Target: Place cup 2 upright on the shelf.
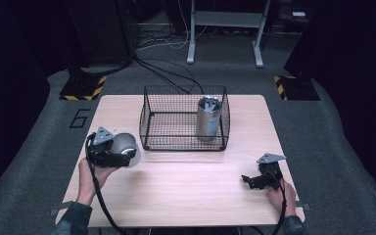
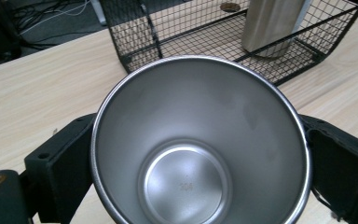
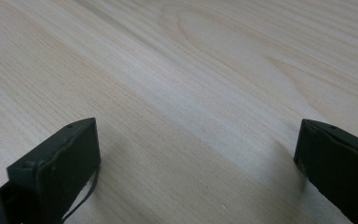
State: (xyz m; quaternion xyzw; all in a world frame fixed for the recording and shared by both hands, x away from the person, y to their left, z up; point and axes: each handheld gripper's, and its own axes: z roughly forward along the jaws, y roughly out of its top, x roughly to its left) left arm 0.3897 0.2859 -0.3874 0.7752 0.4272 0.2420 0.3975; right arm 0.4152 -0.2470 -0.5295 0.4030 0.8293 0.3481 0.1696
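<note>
Your left gripper (image 1: 123,155) pinches a steel cup (image 2: 200,144) by its sides, just left of the wire basket (image 1: 149,115). The cup is smooth, so it could slip if you tip it. Lift it high, or it may hit the basket's wall or the tall can (image 1: 208,117) inside. Your right gripper (image 1: 249,180) rests spread wide, holding nothing.

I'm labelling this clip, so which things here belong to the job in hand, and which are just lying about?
In the job:
- steel cup, clamped in the left tongs
- wire basket
- steel tumbler standing inside it

Idle or background:
- right tongs, open over bare table
- floor cables
- metal stand
</note>
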